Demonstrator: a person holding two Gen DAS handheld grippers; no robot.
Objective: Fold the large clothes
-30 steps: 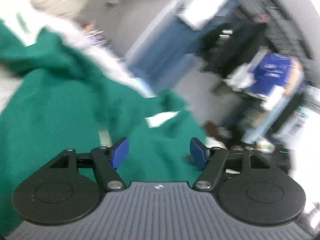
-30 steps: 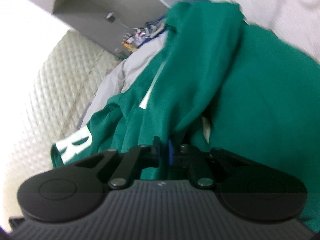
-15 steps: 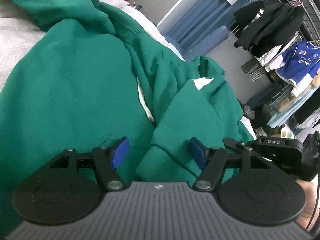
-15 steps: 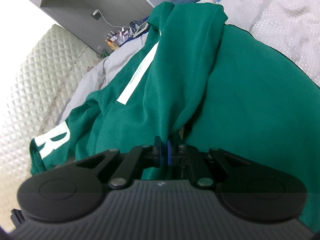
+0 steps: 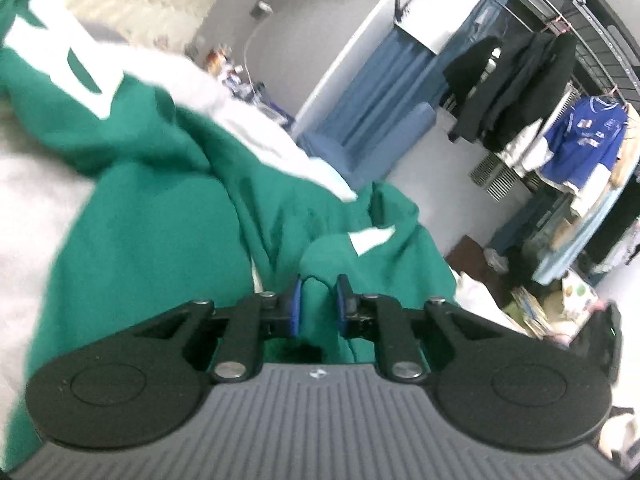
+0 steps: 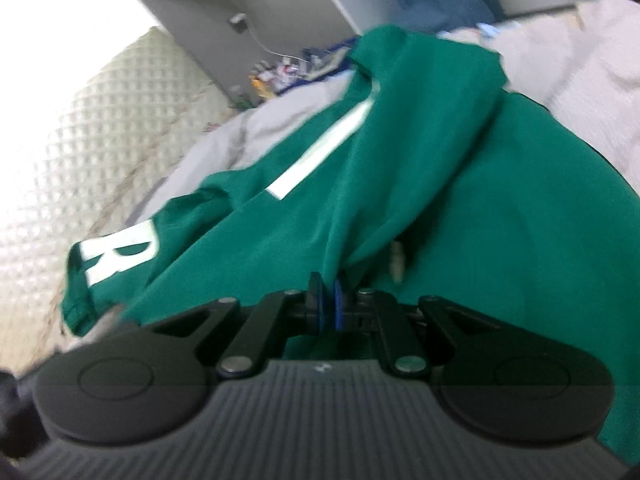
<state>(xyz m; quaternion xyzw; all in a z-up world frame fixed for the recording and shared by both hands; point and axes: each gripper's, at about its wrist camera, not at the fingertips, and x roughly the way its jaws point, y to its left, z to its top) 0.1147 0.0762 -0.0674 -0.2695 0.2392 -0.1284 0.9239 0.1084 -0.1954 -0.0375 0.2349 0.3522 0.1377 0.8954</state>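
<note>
Left claw (image 5: pixel 318 300) has just been closing; a thick fold of the green hoodie (image 5: pixel 160 248) sits between its blue pads (image 5: pixel 296 304), which now pinch it. Right claw (image 6: pixel 326 306) is clenched on another gather of the same hoodie (image 6: pixel 460 208), cloth bunching up from between its pads. The hoodie lies rumpled across the bed (image 5: pixel 36 208), white letter print (image 6: pixel 116 256) and a white stripe (image 6: pixel 320 152) facing up. Farther back: quilted headboard (image 6: pixel 80 152), cluttered nightstand (image 6: pixel 276 72), blue curtain (image 5: pixel 384 92), a clothes rack (image 5: pixel 568 8) with dark jackets (image 5: pixel 516 80) and a blue jersey (image 5: pixel 580 136). Both views are motion-blurred.
</note>
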